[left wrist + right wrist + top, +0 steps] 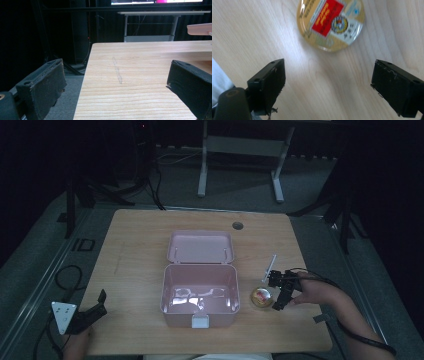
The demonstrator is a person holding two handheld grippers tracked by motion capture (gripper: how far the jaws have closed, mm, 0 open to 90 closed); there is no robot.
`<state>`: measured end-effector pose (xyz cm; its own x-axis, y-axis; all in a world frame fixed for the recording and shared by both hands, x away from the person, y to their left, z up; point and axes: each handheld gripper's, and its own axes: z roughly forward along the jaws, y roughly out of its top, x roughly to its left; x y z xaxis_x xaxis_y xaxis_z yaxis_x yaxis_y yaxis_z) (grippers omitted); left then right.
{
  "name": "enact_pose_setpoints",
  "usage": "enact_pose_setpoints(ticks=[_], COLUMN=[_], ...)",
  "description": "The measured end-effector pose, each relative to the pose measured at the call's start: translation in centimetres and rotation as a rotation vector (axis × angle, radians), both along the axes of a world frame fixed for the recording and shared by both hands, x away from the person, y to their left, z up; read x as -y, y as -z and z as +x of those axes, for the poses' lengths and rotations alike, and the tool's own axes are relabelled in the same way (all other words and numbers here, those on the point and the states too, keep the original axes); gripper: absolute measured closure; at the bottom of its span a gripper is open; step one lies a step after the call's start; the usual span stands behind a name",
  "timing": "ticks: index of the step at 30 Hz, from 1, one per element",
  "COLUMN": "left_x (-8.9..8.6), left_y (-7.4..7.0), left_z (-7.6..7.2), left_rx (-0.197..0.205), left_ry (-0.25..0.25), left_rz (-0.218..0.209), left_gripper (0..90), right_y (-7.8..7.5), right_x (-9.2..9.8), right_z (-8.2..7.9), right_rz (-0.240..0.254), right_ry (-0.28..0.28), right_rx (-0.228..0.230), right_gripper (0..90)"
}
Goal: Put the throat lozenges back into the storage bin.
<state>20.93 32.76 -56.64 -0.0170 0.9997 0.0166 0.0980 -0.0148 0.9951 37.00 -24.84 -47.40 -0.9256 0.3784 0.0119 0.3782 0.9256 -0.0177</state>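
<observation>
A pale wooden surface (135,240) carries an open pink lidded box (200,290) at its middle. Just right of the box lies a round gold tin (262,297), with a thin white stick (269,268) nearby.

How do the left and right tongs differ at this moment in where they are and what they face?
The left tongs lie at the table's near left corner, facing bare wood; the right tongs sit right of the pink box, pointing down at the round gold badge. The left tongs are far from the badge; the right tongs hang just short of it. Both are open and hold nothing.
</observation>
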Motion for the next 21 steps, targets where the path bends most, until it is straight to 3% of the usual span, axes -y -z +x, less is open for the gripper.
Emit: enact_pose_setpoints(ticks=[13,21], left_x=[-0.1,-0.1], left_y=[0.0,0.0], left_z=[0.0,0.0], left_rx=[0.000,-0.001], left_ry=[0.008,0.010], left_rz=[-0.002,-0.003], left_gripper=[2.4,2.4], right_y=[1.1,2.8], right_x=[-2.4,-3.2], right_z=[1.6,2.1], right_rz=[0.017,0.015], right_ry=[-0.031,-0.043], right_rx=[-0.016,-0.040], right_gripper=[11.8,11.9])
